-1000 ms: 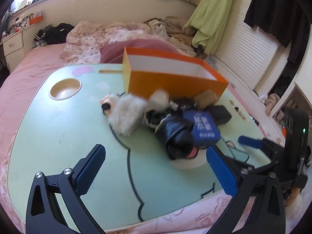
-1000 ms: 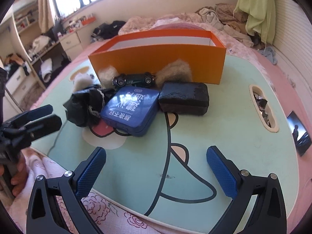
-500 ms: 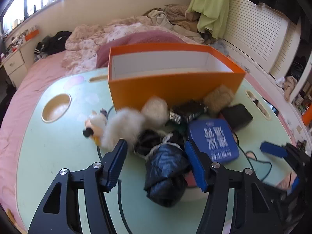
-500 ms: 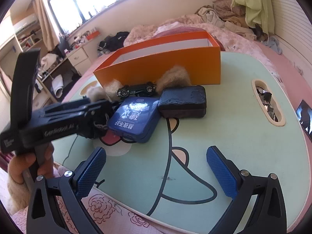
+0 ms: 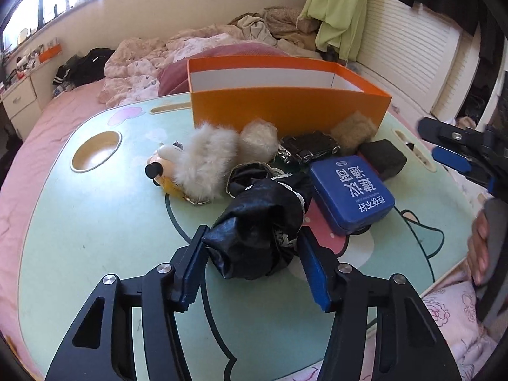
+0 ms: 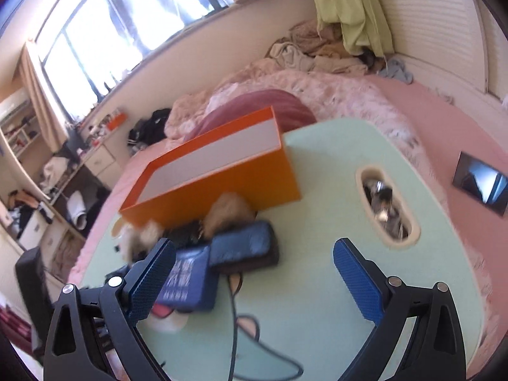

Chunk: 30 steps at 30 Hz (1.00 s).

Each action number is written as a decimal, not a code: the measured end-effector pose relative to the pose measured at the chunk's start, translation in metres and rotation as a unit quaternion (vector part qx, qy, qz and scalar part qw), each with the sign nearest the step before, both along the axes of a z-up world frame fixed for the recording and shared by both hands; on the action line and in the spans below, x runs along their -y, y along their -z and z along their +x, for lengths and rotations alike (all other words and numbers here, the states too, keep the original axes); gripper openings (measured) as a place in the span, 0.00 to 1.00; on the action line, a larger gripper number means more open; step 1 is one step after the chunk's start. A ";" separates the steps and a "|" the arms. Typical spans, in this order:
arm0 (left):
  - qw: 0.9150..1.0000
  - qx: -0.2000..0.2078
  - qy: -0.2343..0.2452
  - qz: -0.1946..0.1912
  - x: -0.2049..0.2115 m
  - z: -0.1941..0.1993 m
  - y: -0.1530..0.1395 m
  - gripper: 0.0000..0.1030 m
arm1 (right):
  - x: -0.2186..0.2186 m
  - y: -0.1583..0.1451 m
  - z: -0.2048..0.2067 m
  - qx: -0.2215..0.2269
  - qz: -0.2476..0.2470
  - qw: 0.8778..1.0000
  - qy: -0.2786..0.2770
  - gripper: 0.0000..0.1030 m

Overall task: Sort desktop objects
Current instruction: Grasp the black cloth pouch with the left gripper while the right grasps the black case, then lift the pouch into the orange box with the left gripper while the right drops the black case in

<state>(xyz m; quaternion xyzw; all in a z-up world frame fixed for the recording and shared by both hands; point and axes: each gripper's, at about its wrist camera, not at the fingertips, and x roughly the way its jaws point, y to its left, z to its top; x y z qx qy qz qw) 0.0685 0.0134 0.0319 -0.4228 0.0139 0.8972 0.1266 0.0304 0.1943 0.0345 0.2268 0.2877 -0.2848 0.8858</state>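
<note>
My left gripper [image 5: 254, 270] is shut on a crumpled black fabric bundle [image 5: 257, 231] that lies on the mint table [image 5: 95, 222]. Behind it lie a white furry plush toy [image 5: 197, 165], a blue tin [image 5: 350, 189], a dark toy car [image 5: 309, 147], a black pouch [image 5: 385, 157] and two fluffy balls [image 5: 258, 136]. An open orange box [image 5: 285, 111] stands at the back. My right gripper [image 6: 254, 273] is open and empty above the table, near the blue tin [image 6: 187, 282] and the pouch [image 6: 244, 250]; it also shows at the right of the left wrist view [image 5: 457, 155].
The table sits on a pink bed. It has a round cup recess [image 5: 95, 150] at the left and an oval slot [image 6: 385, 206] with small items at the right. A phone [image 6: 479, 182] lies on the bed. Bedding [image 5: 203, 50] is piled behind the box.
My left gripper has moved forward and closed its fingers on the black bundle. My right gripper has lifted and tilted, swinging toward the box.
</note>
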 end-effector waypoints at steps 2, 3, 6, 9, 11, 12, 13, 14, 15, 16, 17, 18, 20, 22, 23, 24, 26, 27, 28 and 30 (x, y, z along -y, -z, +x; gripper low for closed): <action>1.000 0.002 0.002 0.011 0.003 0.002 -0.001 0.55 | 0.002 0.004 0.020 -0.031 -0.004 0.999 -0.010 0.97; 1.000 0.004 0.007 0.013 0.002 0.002 -0.001 0.55 | 0.001 0.006 0.026 -0.042 -0.007 0.999 -0.016 0.96; 0.999 0.014 0.045 0.011 -0.005 0.012 -0.001 0.71 | -0.004 0.019 0.047 -0.096 -0.015 0.995 -0.036 0.87; 0.999 0.005 0.048 0.003 -0.007 0.023 -0.003 0.75 | -0.005 0.031 0.050 -0.117 -0.011 0.992 -0.039 0.79; 0.999 -0.016 0.036 0.008 -0.003 0.025 -0.011 0.75 | -0.002 0.033 0.045 -0.109 -0.003 0.993 -0.041 0.64; 0.999 -0.023 0.033 0.013 0.000 0.025 -0.015 0.75 | 0.001 0.034 0.042 -0.102 0.007 0.994 -0.038 0.60; 0.999 -0.029 0.030 0.021 0.002 0.024 -0.019 0.75 | 0.003 0.035 0.039 -0.098 0.012 0.995 -0.033 0.60; 0.999 -0.028 0.029 0.024 0.002 0.021 -0.020 0.76 | 0.005 0.036 0.034 -0.086 0.020 0.996 -0.032 0.60; 0.999 -0.023 0.026 0.023 0.002 0.017 -0.020 0.76 | 0.005 0.035 0.032 -0.081 0.024 0.996 -0.032 0.60; 1.000 -0.014 0.017 0.015 0.000 0.010 -0.019 0.76 | 0.006 0.034 0.030 -0.077 0.027 0.996 -0.033 0.60; 1.000 -0.006 0.007 0.010 -0.001 0.004 -0.017 0.76 | 0.004 0.033 0.028 -0.076 0.026 0.996 -0.031 0.60; 1.000 -0.001 0.002 0.008 0.000 -0.001 -0.015 0.76 | 0.002 0.030 0.026 -0.075 0.022 0.997 -0.027 0.60; 1.000 0.009 -0.004 0.013 -0.002 -0.012 -0.013 0.76 | -0.008 0.025 0.020 -0.068 0.004 0.997 -0.031 0.60; 0.999 0.013 0.002 0.034 -0.002 -0.020 -0.013 0.76 | -0.018 0.022 0.016 -0.074 -0.011 0.997 -0.038 0.60; 0.999 0.011 0.005 0.045 -0.002 -0.024 -0.014 0.76 | -0.023 0.023 0.016 -0.085 -0.018 0.995 -0.041 0.60; 0.999 0.009 0.005 0.046 -0.002 -0.026 -0.014 0.76 | -0.025 0.025 0.016 -0.097 -0.025 0.994 -0.044 0.60; 0.999 0.008 0.005 0.039 -0.004 -0.028 -0.014 0.60 | -0.030 0.030 0.017 -0.120 -0.034 0.991 -0.044 0.60; 0.999 0.011 0.006 0.037 -0.003 -0.029 -0.013 0.48 | -0.030 0.031 0.019 -0.126 -0.036 0.991 -0.040 0.60; 0.999 0.016 0.012 0.039 -0.004 -0.026 -0.010 0.39 | -0.029 0.031 0.019 -0.129 -0.036 0.990 -0.038 0.61; 0.999 0.003 0.020 0.035 -0.005 -0.016 -0.012 0.39 | -0.028 0.032 0.017 -0.129 -0.035 0.990 -0.032 0.66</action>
